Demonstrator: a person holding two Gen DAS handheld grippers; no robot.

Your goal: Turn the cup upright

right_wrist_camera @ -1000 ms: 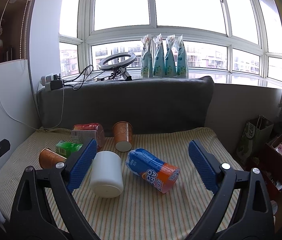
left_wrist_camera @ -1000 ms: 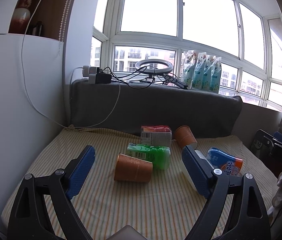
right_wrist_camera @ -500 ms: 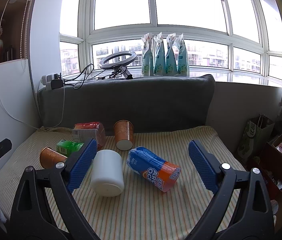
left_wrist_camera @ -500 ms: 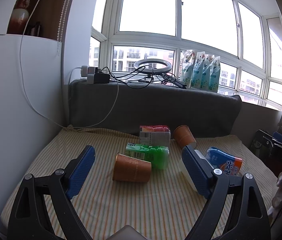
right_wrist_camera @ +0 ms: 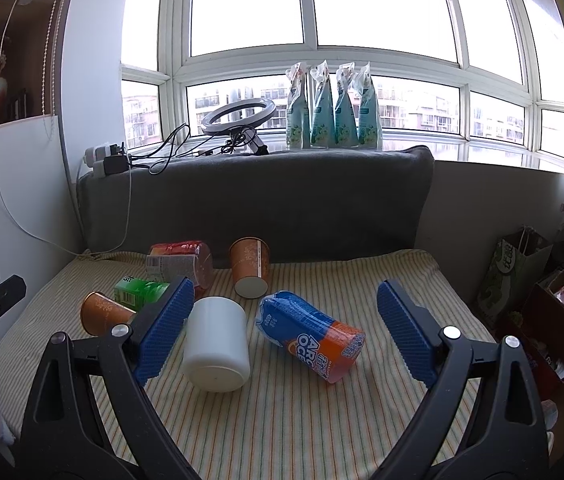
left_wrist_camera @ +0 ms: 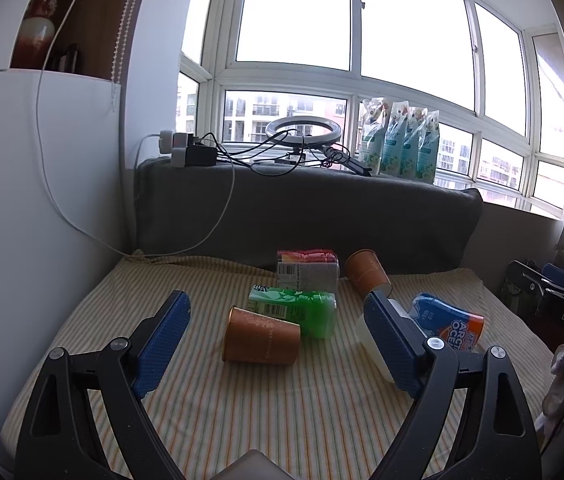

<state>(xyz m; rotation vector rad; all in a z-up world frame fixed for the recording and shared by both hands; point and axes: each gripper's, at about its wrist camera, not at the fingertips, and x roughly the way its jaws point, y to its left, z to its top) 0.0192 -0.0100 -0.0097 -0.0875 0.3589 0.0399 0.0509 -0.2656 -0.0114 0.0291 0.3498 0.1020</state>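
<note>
An orange paper cup [left_wrist_camera: 261,341] lies on its side on the striped cloth, its mouth to the left; it also shows in the right wrist view [right_wrist_camera: 102,313]. A second orange cup [left_wrist_camera: 366,273] lies tipped near the grey backrest; in the right wrist view [right_wrist_camera: 249,266] its white base faces me. A white cup [right_wrist_camera: 217,343] lies on its side by my right gripper's left finger. My left gripper [left_wrist_camera: 276,344] is open and empty, above and short of the near orange cup. My right gripper [right_wrist_camera: 283,332] is open and empty over the cloth.
A green pack [left_wrist_camera: 295,309], a red pack [left_wrist_camera: 307,269] and a blue-orange pack [right_wrist_camera: 310,335] lie among the cups. The grey backrest [right_wrist_camera: 258,200] carries cables and a ring light [right_wrist_camera: 238,117]. Bags and boxes [right_wrist_camera: 553,304] stand to the right of the bed.
Both views have shifted only slightly; the left gripper's view has drifted a little so the near orange cup sits marginally further left. Both grippers stay open.
</note>
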